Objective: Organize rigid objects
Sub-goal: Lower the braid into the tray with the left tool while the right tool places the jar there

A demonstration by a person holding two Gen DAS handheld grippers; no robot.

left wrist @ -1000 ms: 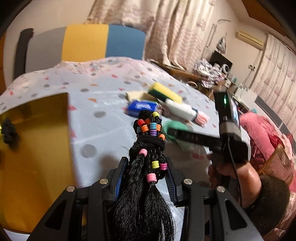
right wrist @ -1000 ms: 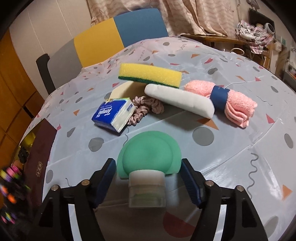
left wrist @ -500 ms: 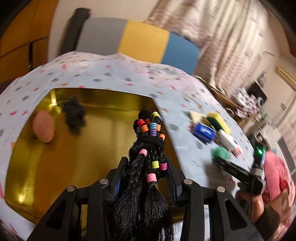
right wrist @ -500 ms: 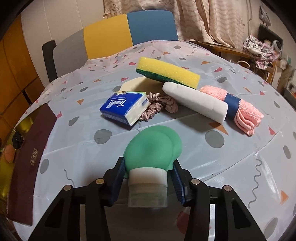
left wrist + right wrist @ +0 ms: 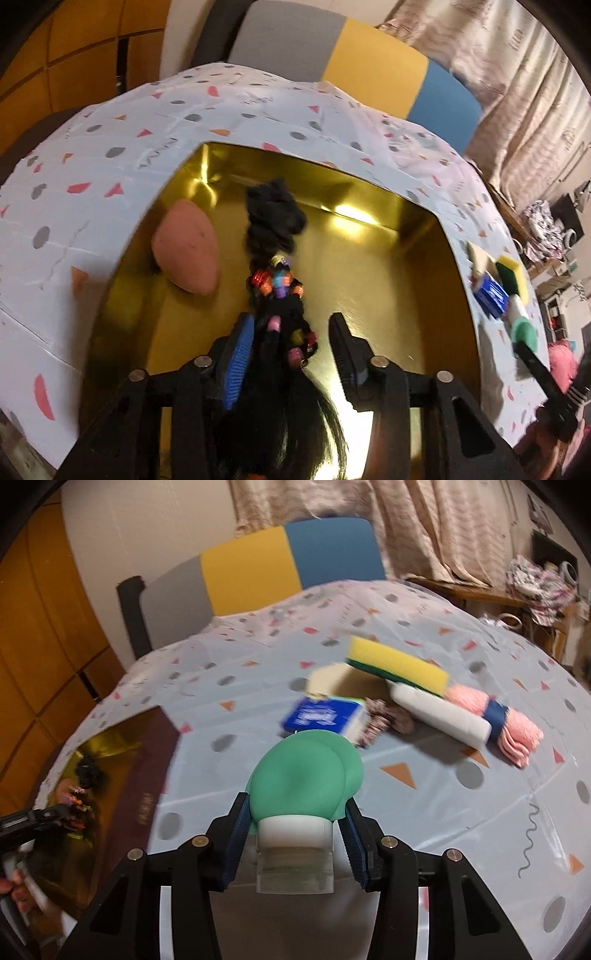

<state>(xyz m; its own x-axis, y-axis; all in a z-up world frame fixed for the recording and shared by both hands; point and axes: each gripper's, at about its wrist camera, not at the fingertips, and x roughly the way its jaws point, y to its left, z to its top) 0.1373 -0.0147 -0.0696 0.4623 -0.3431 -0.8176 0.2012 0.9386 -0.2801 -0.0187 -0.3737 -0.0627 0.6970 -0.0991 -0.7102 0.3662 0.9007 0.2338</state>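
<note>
left gripper (image 5: 291, 345), jaws now spread apart: the black braided hair piece strung with coloured plastic beads (image 5: 280, 295) lies between them, touching the left blue pad only, with a clear gap to the right one. half a second earlier the jaws were pinched on it; a second earlier it was carried over the patterned pale-blue tablecloth (image 5: 110, 155). it now sits over the floor of the shallow gold metallic tray (image 5: 388, 280), so the release is judged under way or just done. inside the tray, a salmon-pink egg-shaped sponge (image 5: 186, 251) lies near the left wall, and a black ruffled scrunchie (image 5: 275, 218) just beyond the braid's tip.

right gripper (image 5: 295, 834), jaws now closed on the white collar of the green silicone squeeze bottle with a clear cap (image 5: 304, 779). a second ago they stood wide on either side of it. the bottle looks raised off the cloth, though blur leaves this uncertain. behind it remain a blue tissue packet (image 5: 321, 716), a yellow-and-green sponge (image 5: 399, 668), a white tube (image 5: 439, 716) and a rolled pink towel (image 5: 513, 734).

judgement: one item delivered, the next already picked.
</note>
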